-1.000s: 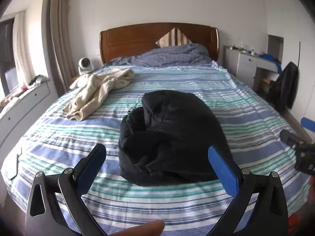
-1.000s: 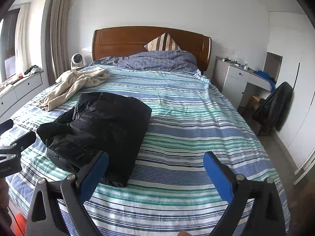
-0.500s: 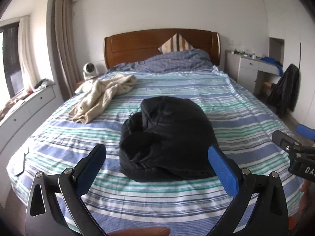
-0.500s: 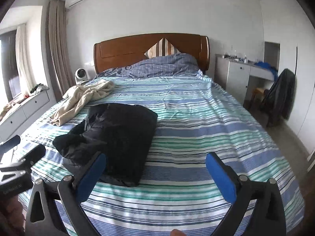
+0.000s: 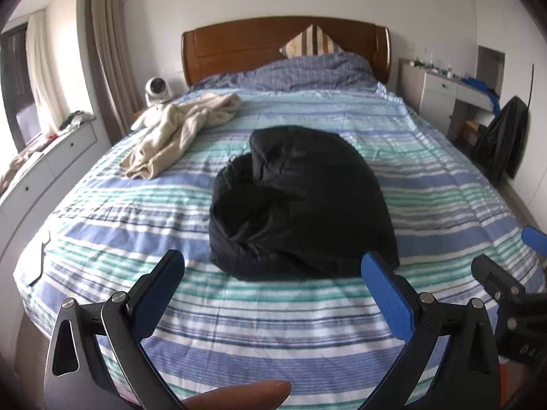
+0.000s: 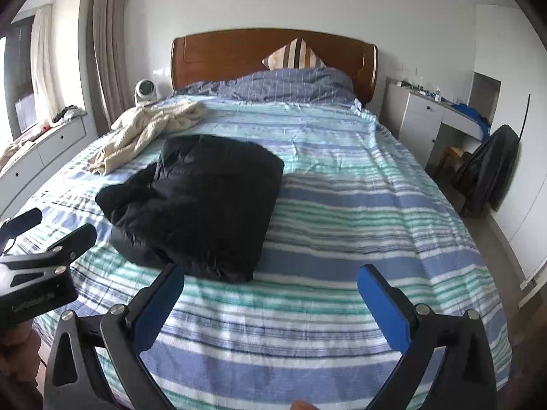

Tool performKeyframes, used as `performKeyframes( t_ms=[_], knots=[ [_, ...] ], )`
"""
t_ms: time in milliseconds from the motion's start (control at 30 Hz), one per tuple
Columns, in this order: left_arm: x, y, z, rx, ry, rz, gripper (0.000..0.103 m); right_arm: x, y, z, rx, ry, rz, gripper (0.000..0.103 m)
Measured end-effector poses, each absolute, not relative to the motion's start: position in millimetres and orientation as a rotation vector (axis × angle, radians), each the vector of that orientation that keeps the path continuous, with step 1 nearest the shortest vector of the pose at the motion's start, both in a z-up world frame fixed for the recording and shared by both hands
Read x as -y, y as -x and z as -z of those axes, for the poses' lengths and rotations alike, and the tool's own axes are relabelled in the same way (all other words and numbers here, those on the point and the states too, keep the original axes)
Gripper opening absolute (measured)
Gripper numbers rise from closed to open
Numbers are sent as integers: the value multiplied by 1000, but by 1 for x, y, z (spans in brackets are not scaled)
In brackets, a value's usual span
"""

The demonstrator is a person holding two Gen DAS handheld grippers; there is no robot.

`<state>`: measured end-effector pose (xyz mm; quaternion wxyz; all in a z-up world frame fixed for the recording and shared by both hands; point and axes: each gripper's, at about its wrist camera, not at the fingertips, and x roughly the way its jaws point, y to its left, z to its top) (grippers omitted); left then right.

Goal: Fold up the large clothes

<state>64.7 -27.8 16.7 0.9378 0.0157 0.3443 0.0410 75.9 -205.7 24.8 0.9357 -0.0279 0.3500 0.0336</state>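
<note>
The folded jacket [image 5: 301, 201] lies on the bed [image 5: 427, 184] near its foot end, with the crumpled garment [image 5: 177, 130] behind it to the left. The duvet [image 5: 290, 71] and pillow [image 5: 309, 41] lie against the headboard [image 5: 239, 44]. The desk [image 5: 441, 92] stands right of the bed.

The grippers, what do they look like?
Both match. The left gripper and right gripper have black metal frames with silver rivets and triangular cut-outs. Their fingers carry flat blue textured pads. Faint white lettering marks the left one's body, unreadable.
</note>
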Motion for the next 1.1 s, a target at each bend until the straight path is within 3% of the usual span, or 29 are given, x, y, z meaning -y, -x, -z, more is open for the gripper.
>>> performKeyframes(
  t_ms=[1100],
  knots=[
    [14, -49, -23, -746, -3, -147, 103, 183, -62, -40, -713, 113, -90, 103]
  ],
)
